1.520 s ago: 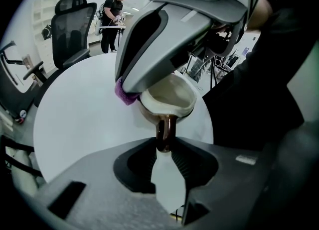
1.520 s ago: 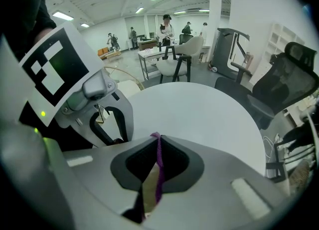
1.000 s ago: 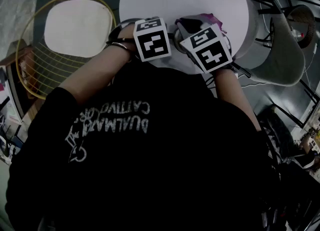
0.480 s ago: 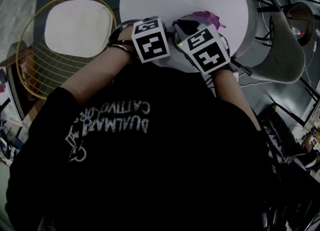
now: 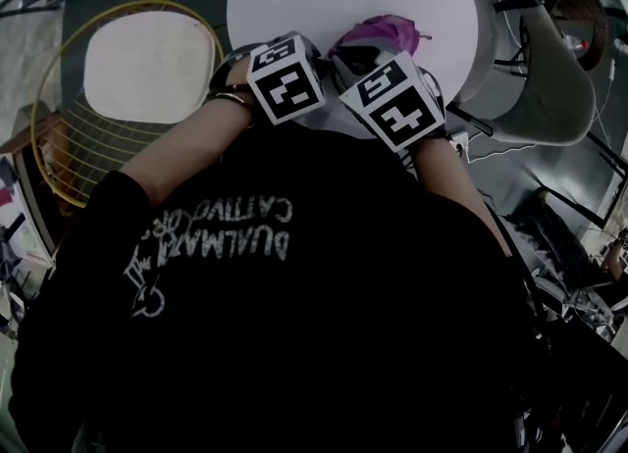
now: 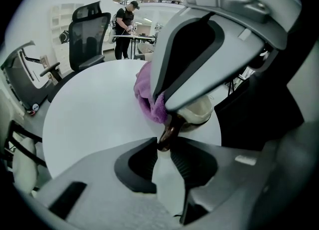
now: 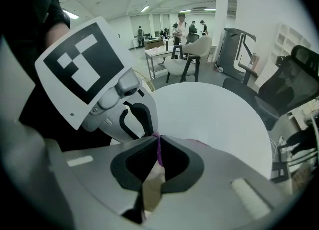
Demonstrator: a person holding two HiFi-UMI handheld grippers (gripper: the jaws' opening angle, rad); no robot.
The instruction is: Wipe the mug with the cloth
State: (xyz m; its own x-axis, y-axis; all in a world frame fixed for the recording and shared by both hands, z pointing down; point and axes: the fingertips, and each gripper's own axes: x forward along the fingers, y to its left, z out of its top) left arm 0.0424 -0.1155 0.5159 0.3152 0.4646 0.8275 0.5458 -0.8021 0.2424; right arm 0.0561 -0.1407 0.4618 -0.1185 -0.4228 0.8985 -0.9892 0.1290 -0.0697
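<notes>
The left gripper (image 6: 164,145) is at the near edge of the round white table (image 6: 84,119). Its tongs have just been closing a little. Now they pinch the thin brown handle (image 6: 168,133) of the mug (image 6: 202,114). The mug is cream coloured. It sits just past the tips of the tongs, low over the table. It is not clear if its bottom touches the table top.

A bit to the right is the cloth (image 6: 148,99). It is purple and fluffy. It is bunched up right against the side of the mug.

On the right comes the right gripper (image 7: 158,147). It hangs over the mug and hides most of it from the left gripper view. Its tongs are together, clamped on a thin fold of the cloth. In the right gripper view, only a narrow purple strip shows between the pads.

It looks like the wiping step is going on. One gripper holds the mug and the other brings the cloth to it.

The next move likely calls for a rub. The right gripper should slide the cloth along the side of the mug and press gently. The left gripper needs a firm hold, because the handle is thin and the mug could twist or tip. After that, the mug may need a turn so the cloth can reach the other side.
</notes>
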